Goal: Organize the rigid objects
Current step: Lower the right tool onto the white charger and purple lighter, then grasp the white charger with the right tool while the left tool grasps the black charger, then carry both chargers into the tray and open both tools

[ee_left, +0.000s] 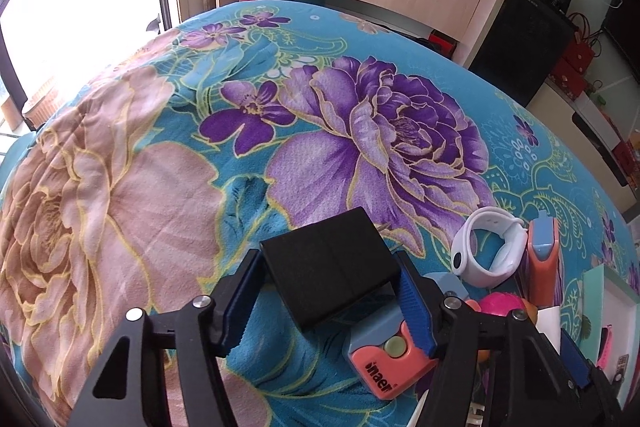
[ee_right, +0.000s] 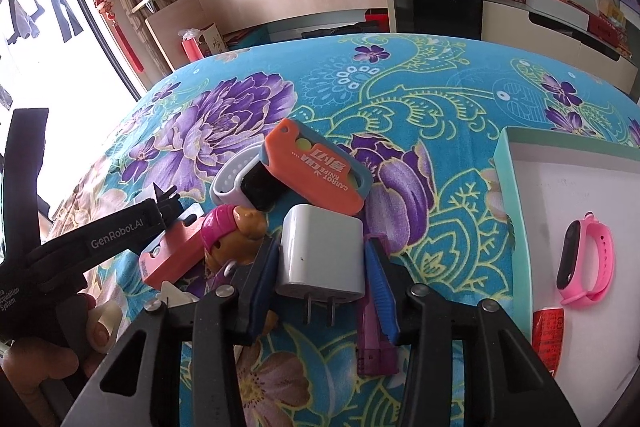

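Note:
My left gripper (ee_left: pixel 326 291) is shut on a black plug adapter (ee_left: pixel 330 267) and holds it above the floral bedspread. Beside it lie an orange utility knife (ee_left: pixel 384 363), a white smartwatch (ee_left: pixel 490 247) and a second orange-blue knife (ee_left: pixel 542 255). My right gripper (ee_right: pixel 320 267) is shut on a white plug adapter (ee_right: pixel 320 257), prongs toward the camera. Ahead of it lie an orange "Carrot Knife" cutter (ee_right: pixel 316 167), a white watch (ee_right: pixel 240 183) and a toy figure with a pink cap (ee_right: pixel 232 231). The left gripper's body (ee_right: pixel 116 231) shows at left.
A white box lid with a teal rim (ee_right: pixel 508 187) lies at right and holds a pink fitness band (ee_right: pixel 584 263) and a red packet (ee_right: pixel 550 335). A purple clip (ee_right: pixel 374 343) lies under the right gripper. Wooden shelves and a black speaker (ee_left: pixel 524 43) stand behind the bed.

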Demonstrator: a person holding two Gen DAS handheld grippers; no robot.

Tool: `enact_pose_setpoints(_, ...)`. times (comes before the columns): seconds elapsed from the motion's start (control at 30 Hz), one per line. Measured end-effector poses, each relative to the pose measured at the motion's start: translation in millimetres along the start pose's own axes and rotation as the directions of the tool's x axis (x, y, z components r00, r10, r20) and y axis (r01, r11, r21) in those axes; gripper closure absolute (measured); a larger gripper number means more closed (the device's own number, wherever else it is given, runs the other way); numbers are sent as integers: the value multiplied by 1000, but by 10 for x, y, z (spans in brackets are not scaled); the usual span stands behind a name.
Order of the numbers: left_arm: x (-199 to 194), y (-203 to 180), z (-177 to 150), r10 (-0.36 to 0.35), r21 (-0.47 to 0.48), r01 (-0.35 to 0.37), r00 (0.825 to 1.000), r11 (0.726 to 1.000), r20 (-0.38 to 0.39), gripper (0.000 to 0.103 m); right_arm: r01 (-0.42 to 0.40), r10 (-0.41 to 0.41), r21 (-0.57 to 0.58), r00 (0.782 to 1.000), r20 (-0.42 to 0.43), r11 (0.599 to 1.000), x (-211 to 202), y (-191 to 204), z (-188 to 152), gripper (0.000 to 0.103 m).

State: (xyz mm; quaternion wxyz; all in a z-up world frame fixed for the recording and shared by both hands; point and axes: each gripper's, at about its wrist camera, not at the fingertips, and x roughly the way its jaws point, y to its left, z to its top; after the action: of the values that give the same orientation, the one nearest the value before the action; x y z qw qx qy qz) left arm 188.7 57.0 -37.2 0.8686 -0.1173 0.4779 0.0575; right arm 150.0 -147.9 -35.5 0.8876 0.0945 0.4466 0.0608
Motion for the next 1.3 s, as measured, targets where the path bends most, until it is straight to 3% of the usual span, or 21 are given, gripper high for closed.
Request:
enact_pose_setpoints(0.23, -155, 54, 12, -14, -15, 15, 999, 1000, 41, 35, -21, 20, 31, 1000, 16, 999, -77, -53, 7, 57)
enact_pose_setpoints(0.43, -377, -6, 25, -34, 5, 34, 995, 999, 98, 35, -31, 26, 61, 996, 81, 998, -258, -137, 48, 57)
enact_pose_setpoints(0.8, -706, -489, -68, -121, 142, 100, 982, 985, 145, 35, 27, -46, 120, 986, 162, 992, -600, -516, 93, 57)
enact_pose_setpoints(1.0, -837, -934, -236, -190, 261, 149, 972, 954, 139, 35, 96, -127, 164, 974, 188, 982, -819, -870, 79, 57)
enact_pose_setpoints(1.3, -823, -1583, -589, -277, 406, 247, 961, 880, 15, 35, 183, -235, 271, 957, 171, 945, -964, -1447, 2, 57)
